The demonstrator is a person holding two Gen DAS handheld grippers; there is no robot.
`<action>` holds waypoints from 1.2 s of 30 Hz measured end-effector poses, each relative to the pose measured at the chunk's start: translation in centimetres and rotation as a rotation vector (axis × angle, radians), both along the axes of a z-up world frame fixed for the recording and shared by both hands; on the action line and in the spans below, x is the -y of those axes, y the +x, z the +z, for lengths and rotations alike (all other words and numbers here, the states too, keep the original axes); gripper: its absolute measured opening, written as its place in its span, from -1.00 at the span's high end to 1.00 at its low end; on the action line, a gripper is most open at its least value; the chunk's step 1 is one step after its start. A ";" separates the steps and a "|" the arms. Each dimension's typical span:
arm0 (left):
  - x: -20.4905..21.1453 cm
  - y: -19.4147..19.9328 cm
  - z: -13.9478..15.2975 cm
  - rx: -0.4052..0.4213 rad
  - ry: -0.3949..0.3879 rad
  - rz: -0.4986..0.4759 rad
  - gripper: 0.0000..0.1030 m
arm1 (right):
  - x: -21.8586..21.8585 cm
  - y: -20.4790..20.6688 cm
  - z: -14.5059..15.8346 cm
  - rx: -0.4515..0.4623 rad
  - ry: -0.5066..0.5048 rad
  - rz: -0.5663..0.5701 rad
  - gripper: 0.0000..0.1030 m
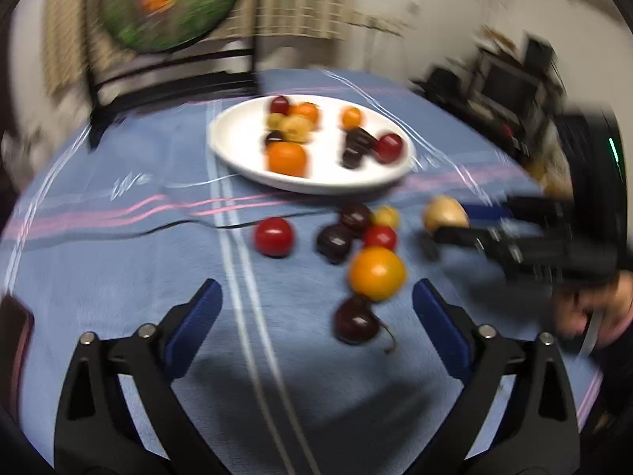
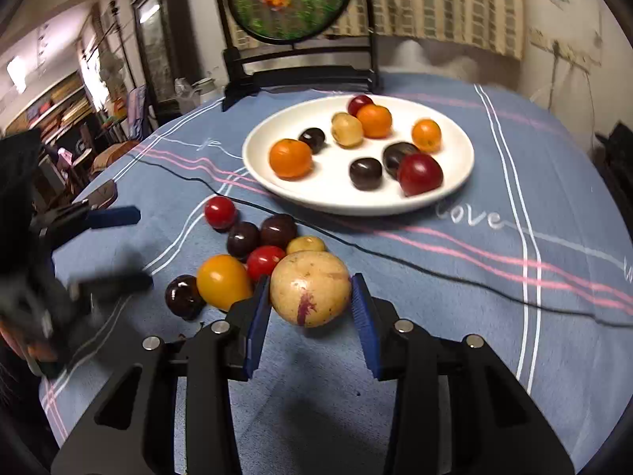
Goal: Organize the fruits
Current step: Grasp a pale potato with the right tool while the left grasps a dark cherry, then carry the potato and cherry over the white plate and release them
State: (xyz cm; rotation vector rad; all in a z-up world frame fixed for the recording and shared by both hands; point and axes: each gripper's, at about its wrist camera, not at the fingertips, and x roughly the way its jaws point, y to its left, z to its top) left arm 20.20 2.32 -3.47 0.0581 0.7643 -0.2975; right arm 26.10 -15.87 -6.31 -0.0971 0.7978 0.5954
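A pale yellow fruit with a purple streak (image 2: pixel 310 293) sits between the blue pads of my right gripper (image 2: pixel 310 314), which is shut on it just above the blue cloth. The left wrist view shows that same fruit (image 1: pixel 445 213) and the right gripper (image 1: pixel 451 222) at the right. My left gripper (image 1: pixel 318 306) is open, and a dark cherry (image 1: pixel 356 320) lies just beyond its right finger. Past it lies a cluster with an orange fruit (image 1: pixel 376 273), red tomatoes and dark cherries. The white plate (image 2: pixel 336 198) holds several fruits.
A thin black cable (image 2: pixel 395 261) crosses the cloth in front of the plate. A round ornament on a black stand (image 2: pixel 290 0) is at the table's far edge. A dark flat object (image 1: pixel 16 340) lies at the left. A person's hand (image 1: pixel 593 308) holds the right gripper.
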 end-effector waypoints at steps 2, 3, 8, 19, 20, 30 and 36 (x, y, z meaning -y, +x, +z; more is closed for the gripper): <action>1.0 -0.1 -0.6 -0.017 0.029 -0.040 -0.61 | 0.0 0.0 -0.1 -0.010 -0.004 -0.010 0.21; 1.5 0.0 -1.1 -0.037 0.044 -0.055 -0.47 | 0.0 0.0 -0.2 -0.009 -0.009 -0.012 0.21; 1.9 0.5 -2.2 -0.093 0.048 -0.075 0.00 | -0.2 -0.4 0.0 0.006 -0.017 -0.008 0.21; 1.8 1.1 -3.0 -0.148 0.017 -0.085 0.34 | -0.4 -0.5 -0.1 0.014 -0.034 -0.006 0.21; 1.9 1.0 -3.0 -0.145 0.017 -0.091 0.37 | -0.4 -0.5 -0.1 0.015 -0.034 -0.007 0.21; -0.9 4.1 1.6 -0.091 -0.174 -0.030 0.38 | 0.6 0.5 2.3 0.076 0.049 -0.052 0.21; -2.3 13.1 4.4 -0.058 -0.166 0.102 0.38 | -1.2 6.2 4.2 0.165 0.057 -0.118 0.21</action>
